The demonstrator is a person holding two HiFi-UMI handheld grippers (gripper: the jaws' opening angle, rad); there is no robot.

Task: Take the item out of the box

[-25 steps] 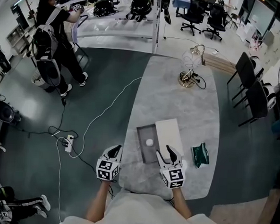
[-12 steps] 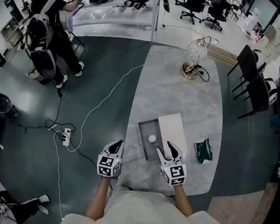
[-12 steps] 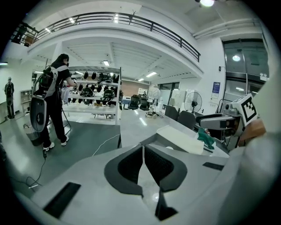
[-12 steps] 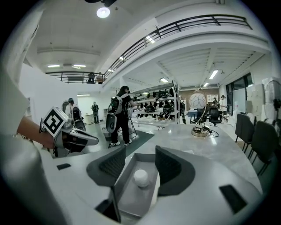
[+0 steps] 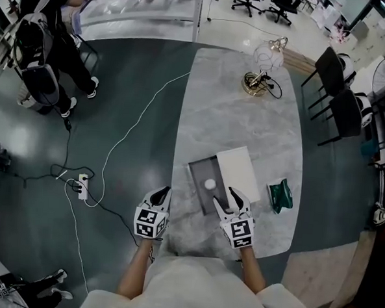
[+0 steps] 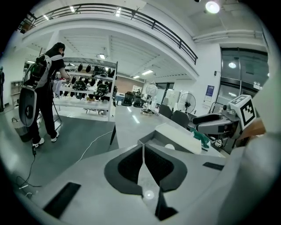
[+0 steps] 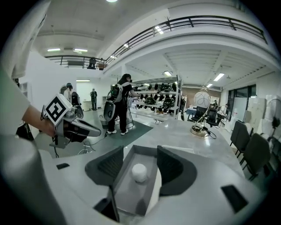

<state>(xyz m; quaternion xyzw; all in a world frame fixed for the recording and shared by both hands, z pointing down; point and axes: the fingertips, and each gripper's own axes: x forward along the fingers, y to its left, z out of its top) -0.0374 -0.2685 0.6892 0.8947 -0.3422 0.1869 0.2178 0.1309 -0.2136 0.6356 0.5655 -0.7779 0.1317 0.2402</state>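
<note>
1. Right gripper view: right gripper [image 7: 139,151] jaws spread, empty, over the open grey box [image 7: 131,195].
2. White ball [image 7: 139,172] lies on the box floor, clear of both jaws.
3. Left gripper [image 6: 143,147] pinched together, empty, beside the table [image 5: 246,121] edge.
4. Green item [image 5: 281,196] right of the box, possibly a pouch.

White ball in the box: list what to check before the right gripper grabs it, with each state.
1. Box open, white lid off to its right: ok.
2. White ball lies uncovered in the box: ok.
3. Right gripper jaws apart: ok.
4. Ball lined up between those jaws: ok.
5. Jaws around the ball: not ok, short of it.
6. Left gripper shut, clear of the box: ok.
</note>
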